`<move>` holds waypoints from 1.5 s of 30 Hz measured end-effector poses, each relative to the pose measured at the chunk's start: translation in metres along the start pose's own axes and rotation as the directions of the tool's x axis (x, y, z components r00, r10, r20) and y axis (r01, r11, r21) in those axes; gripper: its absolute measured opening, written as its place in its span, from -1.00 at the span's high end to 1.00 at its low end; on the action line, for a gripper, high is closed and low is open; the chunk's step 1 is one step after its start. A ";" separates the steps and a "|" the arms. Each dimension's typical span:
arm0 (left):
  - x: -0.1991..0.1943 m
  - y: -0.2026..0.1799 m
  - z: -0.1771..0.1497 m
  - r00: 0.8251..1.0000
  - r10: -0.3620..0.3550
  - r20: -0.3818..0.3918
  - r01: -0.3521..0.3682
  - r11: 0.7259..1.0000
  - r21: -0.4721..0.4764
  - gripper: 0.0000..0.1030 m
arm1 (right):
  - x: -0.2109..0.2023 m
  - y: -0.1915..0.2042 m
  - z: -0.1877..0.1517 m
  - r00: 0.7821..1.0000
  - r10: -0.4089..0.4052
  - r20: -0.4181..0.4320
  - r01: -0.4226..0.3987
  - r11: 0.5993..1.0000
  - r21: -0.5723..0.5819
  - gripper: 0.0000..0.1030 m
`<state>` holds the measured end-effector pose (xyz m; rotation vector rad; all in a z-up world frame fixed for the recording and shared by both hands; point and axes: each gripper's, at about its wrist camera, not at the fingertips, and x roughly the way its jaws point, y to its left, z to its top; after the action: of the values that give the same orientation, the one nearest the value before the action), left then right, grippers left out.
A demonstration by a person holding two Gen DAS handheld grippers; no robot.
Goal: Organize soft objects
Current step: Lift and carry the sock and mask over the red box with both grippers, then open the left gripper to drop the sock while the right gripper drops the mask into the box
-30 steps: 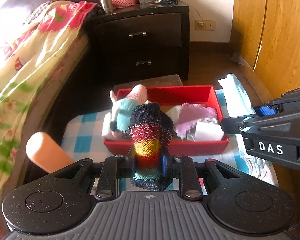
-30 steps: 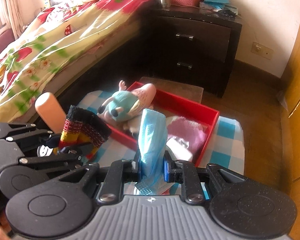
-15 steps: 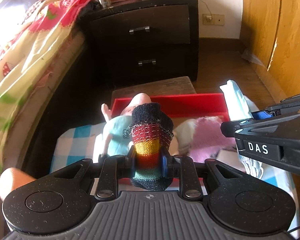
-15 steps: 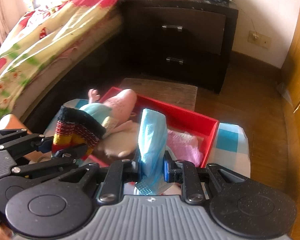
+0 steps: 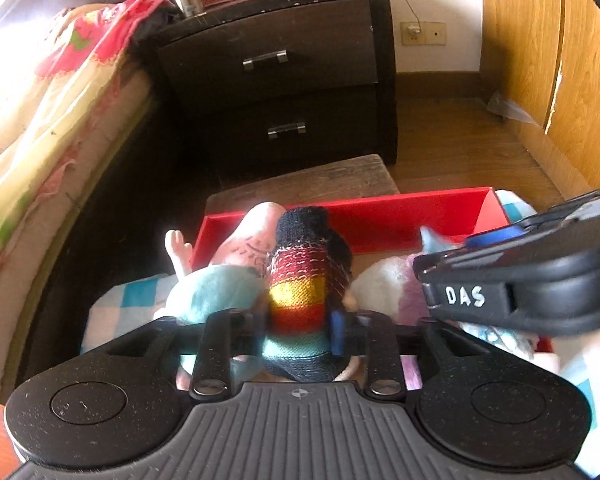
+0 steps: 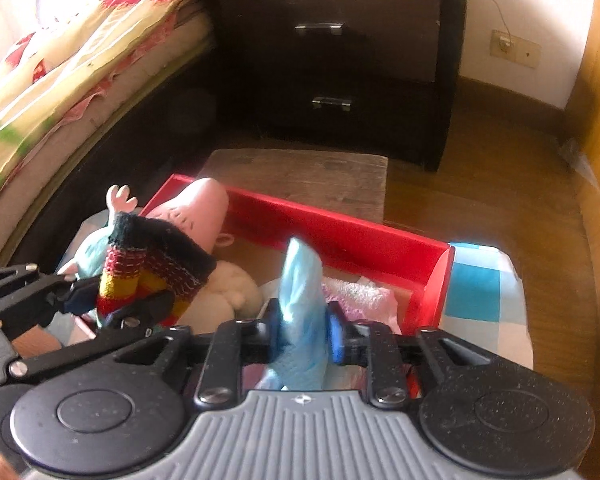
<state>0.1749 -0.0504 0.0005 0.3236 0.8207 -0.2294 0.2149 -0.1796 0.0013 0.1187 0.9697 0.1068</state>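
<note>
1. Both grippers had dropped lower and closer over the red box (image 5: 384,216) than a sec before, when the whole box and the checked cloth (image 6: 480,292) under it showed in both views; now the box filled the lower frame.

2. L gripper (image 5: 300,320) – jaws had just been opening. Striped knit sock (image 5: 300,280) sat upright between the fingers, and a sliver of gap showed beside its right flank, so the grip looked slack rather than pinched. Sock hung above the box's left end, just over the plush toy (image 5: 216,288).

3. R gripper (image 6: 302,330) – jaws also just been opening, less so. Blue face mask (image 6: 300,300) stood between the fingers; it looked loose, but motion blur kept me from telling whether the pads were clear of it. Mask was above the box's middle, near the pink cloth (image 6: 360,296).

4. Box already held the plush toy, a pale fluffy item (image 6: 228,292) and the pink cloth.

5. Reading – both releases looked underway at once, sock and mask abt to drop into the box. Judged this a late step in the sorting, as no loose soft item showed on the cloth.

6. Risk: the sock might land on the plush toy and roll toward the left rim.
</note>
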 end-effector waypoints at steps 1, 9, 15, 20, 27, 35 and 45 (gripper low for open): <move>-0.001 0.001 0.000 1.000 -0.011 0.006 0.011 1.000 -0.001 0.12 | 0.001 -0.003 0.001 1.000 0.002 0.003 -0.002 1.000 0.014 0.56; -0.018 0.007 0.000 0.998 -0.025 0.055 0.027 0.999 -0.027 -0.24 | -0.007 -0.018 0.003 0.999 0.016 0.046 -0.021 0.994 0.107 0.30; -0.030 0.016 0.001 0.999 -0.008 0.036 0.011 0.998 -0.069 -0.35 | -0.025 -0.015 -0.002 0.997 -0.031 0.071 0.023 0.994 0.102 0.28; -0.037 0.023 -0.001 1.000 -0.003 0.026 0.005 0.994 -0.108 -0.51 | -0.036 -0.008 -0.008 0.993 -0.087 0.081 0.082 0.994 0.065 0.27; -0.024 0.027 -0.008 0.999 -0.039 -0.004 0.038 0.985 -0.167 -0.38 | -0.048 -0.011 -0.022 0.994 -0.072 0.077 0.067 0.995 0.069 0.26; -0.054 0.028 -0.061 0.995 -0.074 -0.069 0.068 0.993 -0.093 -0.44 | -0.064 -0.022 -0.051 0.997 -0.019 0.076 0.012 0.996 0.090 0.26; 0.012 0.016 -0.115 0.941 -0.002 -0.337 -0.012 0.999 -0.041 0.90 | -0.064 -0.003 -0.067 1.000 0.015 0.027 -0.016 0.999 0.031 0.26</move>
<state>0.1105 0.0054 -0.0787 0.3297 1.1626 -0.1526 0.1238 -0.1882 0.0150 0.1566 0.9444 0.1043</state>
